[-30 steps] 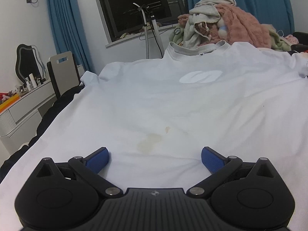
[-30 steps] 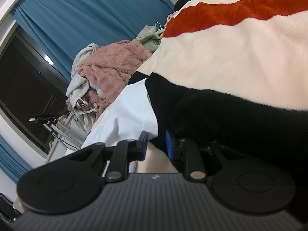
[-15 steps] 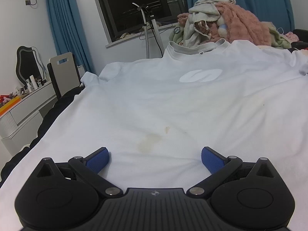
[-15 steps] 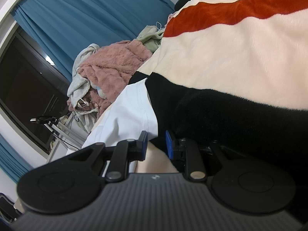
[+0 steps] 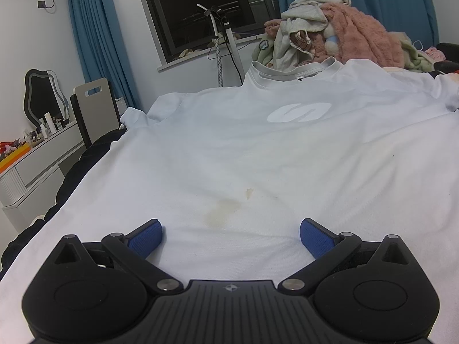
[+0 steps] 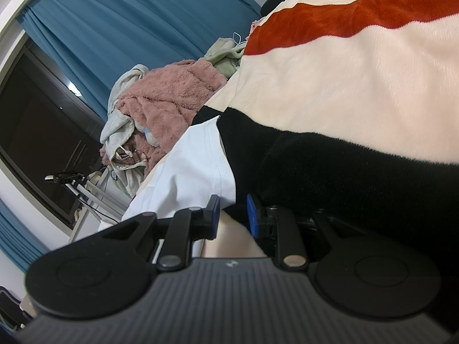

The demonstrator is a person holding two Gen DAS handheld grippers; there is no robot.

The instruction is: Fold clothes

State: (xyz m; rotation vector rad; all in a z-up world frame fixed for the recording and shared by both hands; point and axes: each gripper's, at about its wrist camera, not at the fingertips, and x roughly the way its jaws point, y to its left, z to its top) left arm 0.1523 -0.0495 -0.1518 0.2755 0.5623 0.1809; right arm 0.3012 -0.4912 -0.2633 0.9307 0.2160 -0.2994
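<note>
A white T-shirt (image 5: 258,154) lies spread flat, front up, with a pale logo on the chest and a yellowish stain (image 5: 221,212) near the hem. My left gripper (image 5: 231,236) hovers low over the hem, its blue pads wide apart with only flat cloth between them. In the right wrist view, my right gripper (image 6: 233,215) is rolled sideways at the end of the shirt's sleeve (image 6: 195,169). Its jaws stand a narrow gap apart. The sleeve's corner and black fleece fill that gap, and whether the pads press on them is unclear.
A striped fleece blanket (image 6: 358,91) in cream, red and black lies right of the sleeve. A heap of clothes (image 5: 330,37) sits behind the collar. A garment steamer stand (image 5: 221,46), a dark window, blue curtains, a chair (image 5: 94,109) and a dresser (image 5: 31,160) are on the left.
</note>
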